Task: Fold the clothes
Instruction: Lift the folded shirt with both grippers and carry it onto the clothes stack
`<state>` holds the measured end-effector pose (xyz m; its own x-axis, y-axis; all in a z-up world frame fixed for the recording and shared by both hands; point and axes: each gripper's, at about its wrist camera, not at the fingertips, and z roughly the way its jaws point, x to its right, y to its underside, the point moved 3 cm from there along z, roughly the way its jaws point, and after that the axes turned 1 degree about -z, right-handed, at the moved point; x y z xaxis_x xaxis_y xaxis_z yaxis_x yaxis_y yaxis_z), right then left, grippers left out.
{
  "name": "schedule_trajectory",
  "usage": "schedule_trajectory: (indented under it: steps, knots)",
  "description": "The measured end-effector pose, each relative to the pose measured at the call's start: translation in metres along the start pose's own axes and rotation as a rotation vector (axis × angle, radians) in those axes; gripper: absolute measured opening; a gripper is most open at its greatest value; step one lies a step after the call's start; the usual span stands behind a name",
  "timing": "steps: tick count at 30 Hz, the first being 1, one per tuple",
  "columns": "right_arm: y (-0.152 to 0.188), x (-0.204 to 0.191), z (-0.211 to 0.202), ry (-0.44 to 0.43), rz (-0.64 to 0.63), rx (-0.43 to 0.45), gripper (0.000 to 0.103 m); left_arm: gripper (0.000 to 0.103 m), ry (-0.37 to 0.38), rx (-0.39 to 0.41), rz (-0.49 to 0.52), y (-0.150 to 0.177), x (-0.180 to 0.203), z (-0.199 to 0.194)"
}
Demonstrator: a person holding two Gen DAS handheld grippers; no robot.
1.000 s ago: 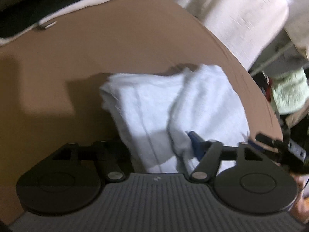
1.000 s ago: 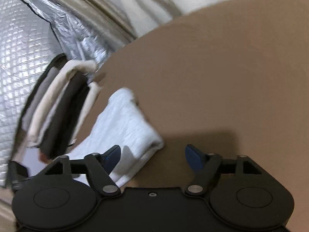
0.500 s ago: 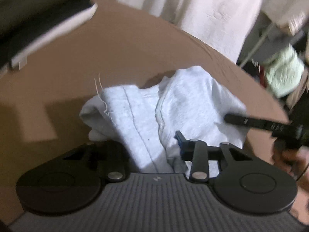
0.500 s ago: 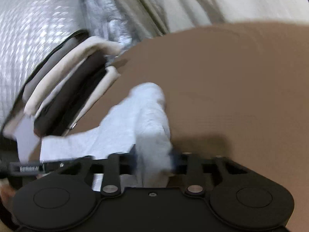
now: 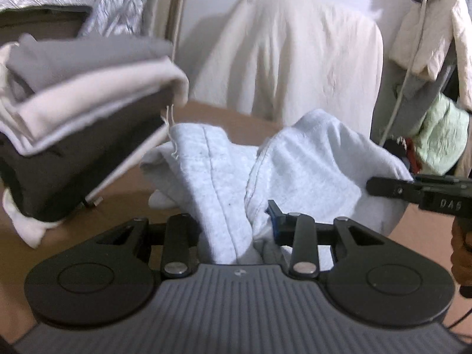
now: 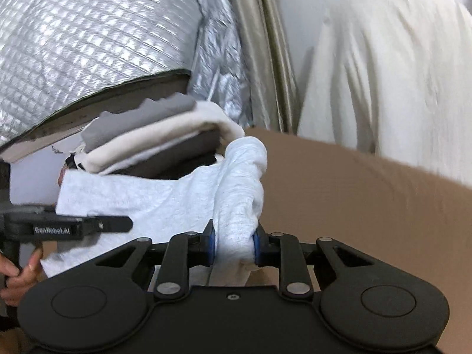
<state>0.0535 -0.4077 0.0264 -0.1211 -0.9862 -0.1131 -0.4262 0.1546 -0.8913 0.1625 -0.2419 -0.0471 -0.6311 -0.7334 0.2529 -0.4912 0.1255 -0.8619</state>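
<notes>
Soft indoor light, fairly bright, falls from above; the quilted foil sheet (image 6: 88, 29) glares in white patches. The stack of folded clothes (image 5: 82, 94) smears with motion blur, as does the cream cover (image 6: 383, 73) behind the brown worktop (image 6: 368, 200). Both fisheye views bend straight lines and darken at the corners. A dim shadow lies under the grey garment (image 5: 212, 177).

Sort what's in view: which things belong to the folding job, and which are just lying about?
In the job: light grey garment, left gripper, right gripper, stack of folded clothes.
Lying about: cream cloth, silver quilted sheet, hanging cream jacket.
</notes>
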Motion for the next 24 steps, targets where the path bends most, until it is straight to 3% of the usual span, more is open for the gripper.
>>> schedule_trajectory:
  steps: [5,8,10,12,16,21,24]
  knots:
    - [-0.023,-0.022,-0.017,-0.003,-0.024,0.056,0.027,0.034,-0.029,0.078,-0.036,-0.015,-0.011,-0.022]
    - [-0.046,-0.043,-0.018,-0.017,-0.124,-0.003,0.026,0.034,-0.085,0.130,-0.012,-0.028,-0.012,-0.042]
    - [-0.064,-0.058,-0.018,-0.036,-0.207,-0.103,0.025,0.033,-0.089,0.159,-0.030,-0.037,-0.016,-0.055]
    - [-0.095,-0.072,-0.016,-0.050,-0.284,-0.149,0.024,0.032,-0.083,0.182,-0.066,-0.048,-0.021,-0.067]
    - [-0.165,-0.102,-0.009,-0.078,-0.421,-0.196,0.023,0.030,-0.143,0.244,-0.083,-0.076,-0.034,-0.081]
    - [-0.242,-0.141,0.029,-0.197,-0.556,-0.082,0.023,0.030,-0.247,0.331,-0.143,-0.138,-0.077,-0.107]
    - [-0.259,-0.148,0.073,-0.268,-0.553,-0.012,0.022,0.030,-0.326,0.330,-0.086,-0.179,-0.102,-0.107]
